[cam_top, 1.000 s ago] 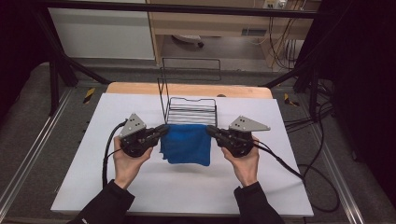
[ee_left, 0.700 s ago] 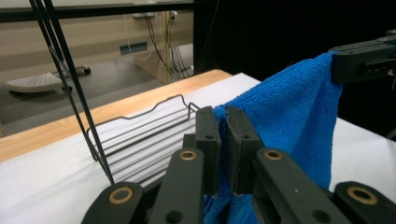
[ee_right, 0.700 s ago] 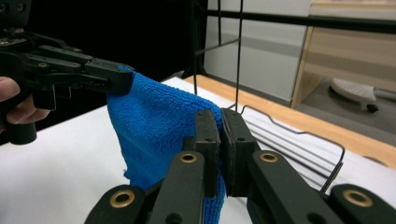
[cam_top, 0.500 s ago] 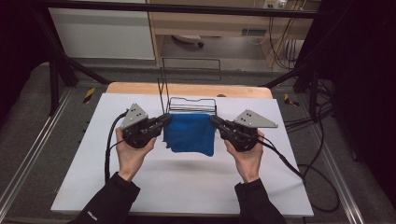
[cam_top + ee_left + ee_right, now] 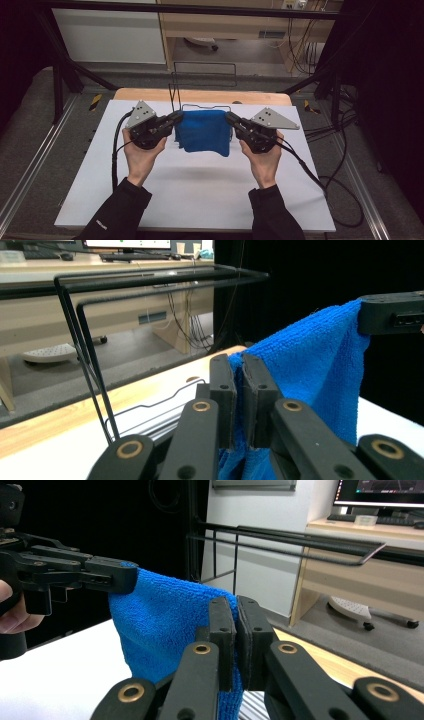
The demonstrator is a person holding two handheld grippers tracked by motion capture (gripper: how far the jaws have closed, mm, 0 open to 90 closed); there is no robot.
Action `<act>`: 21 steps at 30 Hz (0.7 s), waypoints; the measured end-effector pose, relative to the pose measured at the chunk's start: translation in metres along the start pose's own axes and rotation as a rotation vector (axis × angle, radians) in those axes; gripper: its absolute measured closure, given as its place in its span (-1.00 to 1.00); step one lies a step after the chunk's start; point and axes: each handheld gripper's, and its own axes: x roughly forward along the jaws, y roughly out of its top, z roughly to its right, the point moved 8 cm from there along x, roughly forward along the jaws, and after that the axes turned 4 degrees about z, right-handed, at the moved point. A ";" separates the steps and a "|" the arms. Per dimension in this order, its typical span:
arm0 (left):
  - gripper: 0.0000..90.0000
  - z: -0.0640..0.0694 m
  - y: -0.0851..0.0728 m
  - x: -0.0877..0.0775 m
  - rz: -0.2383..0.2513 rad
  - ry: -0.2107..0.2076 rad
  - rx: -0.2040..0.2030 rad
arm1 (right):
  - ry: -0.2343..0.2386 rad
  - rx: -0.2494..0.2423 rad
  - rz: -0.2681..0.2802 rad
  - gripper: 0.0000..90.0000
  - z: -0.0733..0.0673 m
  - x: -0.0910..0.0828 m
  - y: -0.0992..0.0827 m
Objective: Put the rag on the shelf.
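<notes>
A blue cloth [image 5: 205, 131] hangs in the air above the white table [image 5: 200, 190], stretched between my two grippers. My left gripper [image 5: 176, 119] is shut on its left top corner, and my right gripper [image 5: 231, 119] is shut on its right top corner. In the left gripper view the cloth [image 5: 310, 370] is pinched between the jaws of my left gripper [image 5: 239, 365], with the other gripper's jaw tip on the far corner. In the right gripper view my right gripper [image 5: 236, 611] clamps the cloth [image 5: 170, 625]. A black wire rack [image 5: 202, 87] stands just behind the cloth.
The rack's black bars [image 5: 150, 282] run close above and behind the cloth, also seen as bars [image 5: 280, 540] in the right gripper view. A wooden strip [image 5: 200, 95] edges the table's far side. Cables [image 5: 310, 170] trail off to the right.
Both grippers have lifted the blue cloth off the table and carried it away from the person, toward the wire rack. It now hangs spread out between them.
</notes>
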 end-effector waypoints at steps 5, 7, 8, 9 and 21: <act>0.88 -0.001 0.009 0.001 0.025 0.002 -0.004 | -0.010 -0.012 0.018 0.93 0.002 0.001 0.009; 0.88 -0.001 0.013 0.001 0.032 0.004 -0.004 | -0.014 -0.013 0.024 0.93 0.002 0.001 0.012; 0.88 -0.001 0.015 0.001 0.038 0.004 -0.003 | -0.014 -0.017 0.028 0.93 0.003 0.001 0.014; 0.88 -0.001 0.017 0.001 0.041 0.005 -0.002 | -0.018 -0.013 0.033 0.93 0.003 0.002 0.016; 0.88 -0.003 0.042 0.002 0.093 0.008 0.007 | -0.034 -0.029 0.078 0.93 0.009 0.003 0.038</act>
